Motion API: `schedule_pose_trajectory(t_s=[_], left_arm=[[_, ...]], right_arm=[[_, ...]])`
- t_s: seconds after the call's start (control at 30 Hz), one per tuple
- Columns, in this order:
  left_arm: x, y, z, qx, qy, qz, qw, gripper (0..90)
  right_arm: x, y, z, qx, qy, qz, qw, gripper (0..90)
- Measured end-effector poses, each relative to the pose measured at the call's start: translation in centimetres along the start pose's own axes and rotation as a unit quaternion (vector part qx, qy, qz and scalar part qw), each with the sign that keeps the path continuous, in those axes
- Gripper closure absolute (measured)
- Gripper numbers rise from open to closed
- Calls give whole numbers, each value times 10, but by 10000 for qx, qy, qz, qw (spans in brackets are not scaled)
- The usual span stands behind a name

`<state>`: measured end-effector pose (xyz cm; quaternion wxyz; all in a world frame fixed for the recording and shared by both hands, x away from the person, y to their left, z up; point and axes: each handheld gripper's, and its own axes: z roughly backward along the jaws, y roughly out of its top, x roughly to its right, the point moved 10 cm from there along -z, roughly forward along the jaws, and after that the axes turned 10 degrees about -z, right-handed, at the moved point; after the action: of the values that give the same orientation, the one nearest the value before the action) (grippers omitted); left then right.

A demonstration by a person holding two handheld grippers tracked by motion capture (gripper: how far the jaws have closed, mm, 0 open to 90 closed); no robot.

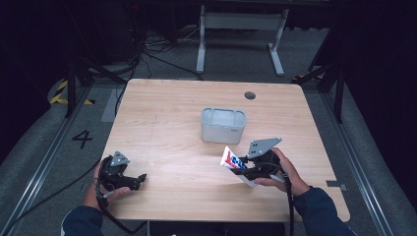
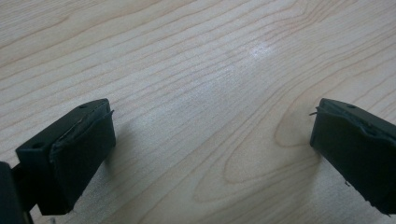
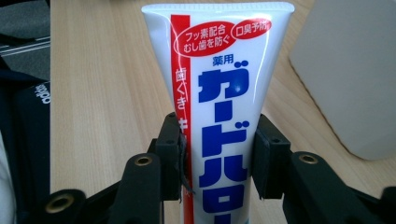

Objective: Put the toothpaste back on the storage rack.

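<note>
The right gripper [image 3: 215,154] clamps a white toothpaste tube [image 3: 219,93] mid-body, lifted just in front of the grey bin [image 1: 223,125] on the desk [image 1: 162,128]. The tube looks light, soft and slippery — best held across its flat faces. The left gripper [image 2: 212,140] rests wide, holding nothing.

Toothpaste tube, lifted off the counter

The toothpaste tube [image 1: 232,162] is white with a red stripe and blue Japanese lettering. It sits right of centre in the lower half of the high view, tilted, crimped flat end pointing up and left. In the right gripper view [image 3: 219,93] it rises through the frame's middle, pinched across its width.
</note>
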<state>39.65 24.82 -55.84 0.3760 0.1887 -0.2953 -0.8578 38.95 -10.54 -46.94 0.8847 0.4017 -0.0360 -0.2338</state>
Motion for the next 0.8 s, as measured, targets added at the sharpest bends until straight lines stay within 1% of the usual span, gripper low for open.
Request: schedule_pose_trajectory(t_s=[0.07,0.2,0.4,0.8], left_arm=[[0,0,0,1,0,1,10000,5],[0,0,0,2,0,1,10000,5],[0,0,0,1,0,0,10000,5],[0,0,0,-1,-3,-1,10000,4]], right_arm=[[2,2,2,91,-40,16,9999,622],[3,7,7,279,-95,-24,9996,623],[4,15,16,599,-93,-8,9982,623],[6,32,26,932,-177,4,9955,622]])
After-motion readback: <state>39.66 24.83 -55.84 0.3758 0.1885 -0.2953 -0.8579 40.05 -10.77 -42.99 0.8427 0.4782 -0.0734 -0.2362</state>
